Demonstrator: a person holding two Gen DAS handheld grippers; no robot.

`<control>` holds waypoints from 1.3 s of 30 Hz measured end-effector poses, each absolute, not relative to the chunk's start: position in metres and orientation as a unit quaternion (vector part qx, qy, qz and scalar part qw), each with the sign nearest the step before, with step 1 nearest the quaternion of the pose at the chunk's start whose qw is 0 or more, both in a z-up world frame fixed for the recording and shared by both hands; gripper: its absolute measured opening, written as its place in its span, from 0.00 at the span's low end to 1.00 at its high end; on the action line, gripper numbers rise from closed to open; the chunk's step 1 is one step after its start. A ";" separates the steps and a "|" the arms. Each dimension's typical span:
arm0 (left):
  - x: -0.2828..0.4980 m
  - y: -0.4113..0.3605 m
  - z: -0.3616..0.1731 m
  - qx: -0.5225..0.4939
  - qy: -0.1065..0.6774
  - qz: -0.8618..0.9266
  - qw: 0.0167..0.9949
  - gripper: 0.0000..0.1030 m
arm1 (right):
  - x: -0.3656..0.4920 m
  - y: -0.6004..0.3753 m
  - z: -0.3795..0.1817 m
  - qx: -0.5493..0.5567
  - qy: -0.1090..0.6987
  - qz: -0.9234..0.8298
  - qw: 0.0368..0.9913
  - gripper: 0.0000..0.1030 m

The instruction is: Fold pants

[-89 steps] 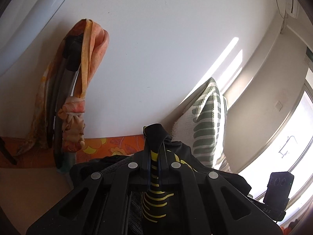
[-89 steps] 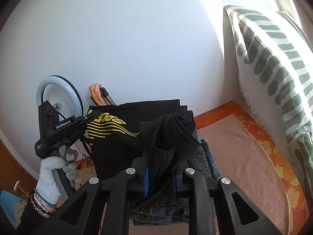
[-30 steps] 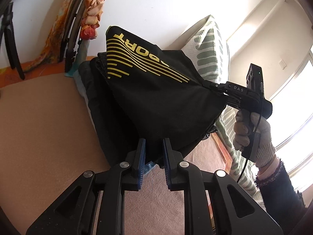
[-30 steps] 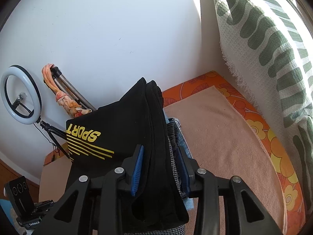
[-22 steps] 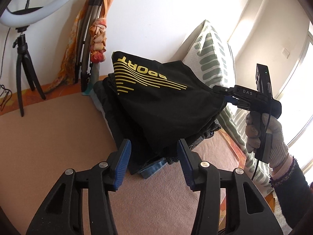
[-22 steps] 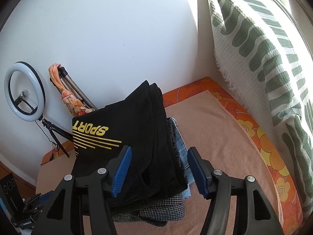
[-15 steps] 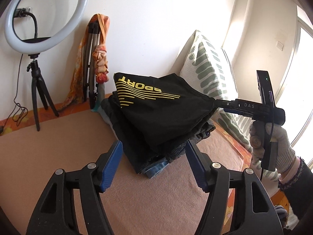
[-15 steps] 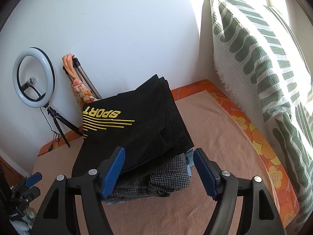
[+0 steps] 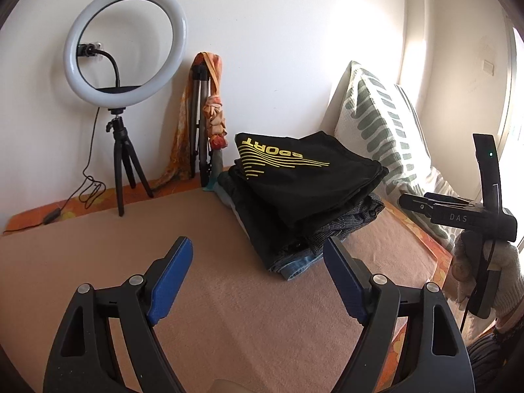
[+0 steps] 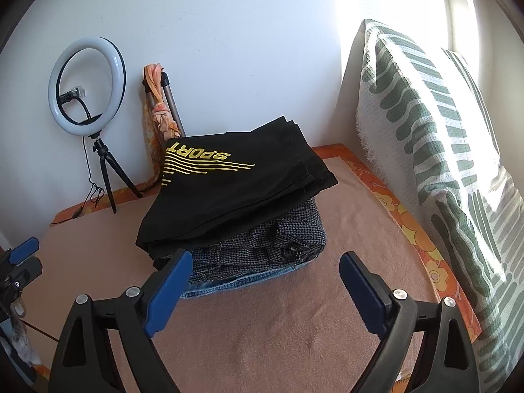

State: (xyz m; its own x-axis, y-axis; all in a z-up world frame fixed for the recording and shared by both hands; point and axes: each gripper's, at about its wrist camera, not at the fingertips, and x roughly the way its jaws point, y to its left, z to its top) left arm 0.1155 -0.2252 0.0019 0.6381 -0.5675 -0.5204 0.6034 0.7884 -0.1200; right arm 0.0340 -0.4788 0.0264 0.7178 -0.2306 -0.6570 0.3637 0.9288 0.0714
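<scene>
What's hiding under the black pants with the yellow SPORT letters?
Under the black SPORT pants lies a grey checked garment, then blue denim at the bottom, on the brown blanket. Only their edges show; the rest is covered.

Folded clothes stack on blanketed bed

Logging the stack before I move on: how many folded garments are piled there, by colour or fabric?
Black pants with yellow SPORT print: 1, on top
Grey houndstooth garment: 1, in the middle
Blue denim garment: 1, at the bottom
Total: 3 that show
</scene>
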 end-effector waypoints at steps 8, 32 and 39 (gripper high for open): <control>0.107 -0.216 -0.014 0.037 0.291 -0.288 0.912 0.92 | 0.023 -0.448 0.011 0.086 0.320 -0.158 0.930 0.99; 0.080 -0.217 -0.021 0.086 0.264 -0.262 0.924 0.99 | -0.001 -0.435 0.008 0.058 0.295 -0.166 0.939 1.00; 0.075 -0.219 -0.022 0.097 0.255 -0.254 0.928 0.99 | -0.003 -0.434 0.009 0.057 0.293 -0.166 0.940 1.00</control>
